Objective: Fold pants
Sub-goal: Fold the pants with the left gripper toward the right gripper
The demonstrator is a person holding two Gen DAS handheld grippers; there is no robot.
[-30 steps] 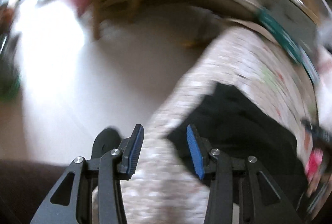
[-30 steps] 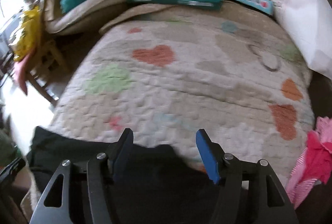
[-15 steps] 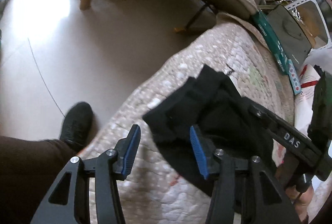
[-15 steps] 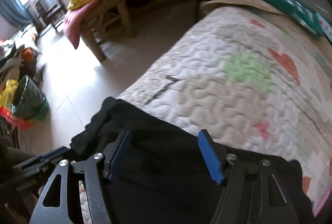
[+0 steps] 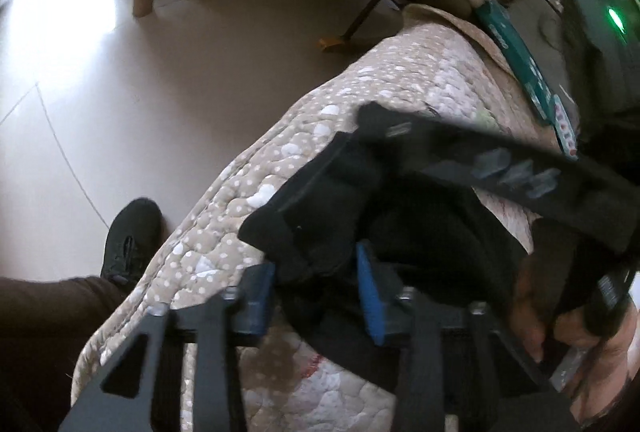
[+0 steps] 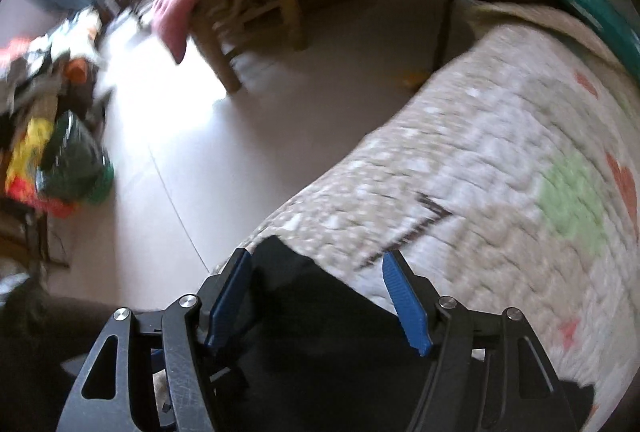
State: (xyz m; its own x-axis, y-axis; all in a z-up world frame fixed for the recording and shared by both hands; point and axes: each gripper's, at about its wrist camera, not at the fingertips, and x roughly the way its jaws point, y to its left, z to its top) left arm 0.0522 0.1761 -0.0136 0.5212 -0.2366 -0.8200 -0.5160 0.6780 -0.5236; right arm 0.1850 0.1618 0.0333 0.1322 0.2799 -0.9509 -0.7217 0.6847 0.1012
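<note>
The black pants (image 5: 320,200) lie bunched on the quilted bedspread (image 5: 400,88) near its left edge. My left gripper (image 5: 316,292) has its blue pads on either side of a thick fold of the pants, closing on it. My right gripper (image 6: 316,296) is open over the black pants (image 6: 320,352), its pads apart with the cloth's corner between them. In the left wrist view the right gripper's black body (image 5: 500,164) crosses above the pants.
The bed edge drops to a pale tiled floor (image 5: 120,104). A wooden chair (image 6: 248,16) with pink and yellow cloth stands beyond. A cluttered pile (image 6: 52,136) lies on the floor at left. The person's black shoe (image 5: 132,236) is beside the bed.
My left gripper has moved onto the pants' fold and narrowed around it. My right gripper has swung left toward the bed edge over the pants' corner.
</note>
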